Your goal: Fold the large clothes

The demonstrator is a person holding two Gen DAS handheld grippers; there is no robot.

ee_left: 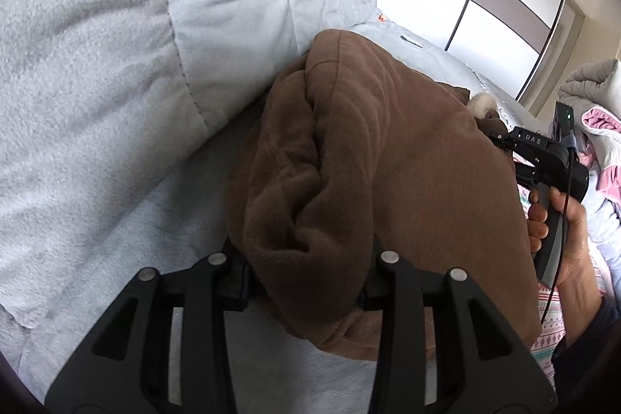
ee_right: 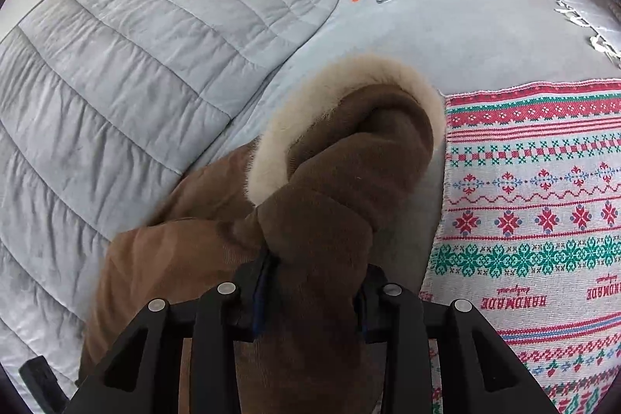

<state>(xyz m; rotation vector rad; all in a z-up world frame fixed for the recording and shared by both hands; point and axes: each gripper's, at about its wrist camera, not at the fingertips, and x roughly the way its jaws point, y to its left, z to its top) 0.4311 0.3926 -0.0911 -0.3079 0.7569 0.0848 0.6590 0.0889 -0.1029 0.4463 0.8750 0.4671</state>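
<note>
Gripping coat point(ee_left: 388, 161) both ends | left gripper point(ee_left: 306, 282), right gripper point(ee_right: 310, 293) clamped | bulk toward 12 o'clock

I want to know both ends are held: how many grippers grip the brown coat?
2: the left black gripper pinches the brown fur-trimmed coat at one bunched end, the right black gripper clamps its hood end.

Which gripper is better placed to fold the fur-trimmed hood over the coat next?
Probably the right gripper: it is shut on the brown coat just below the fur-trimmed hood. The left gripper clamps the bulky body end.
</note>
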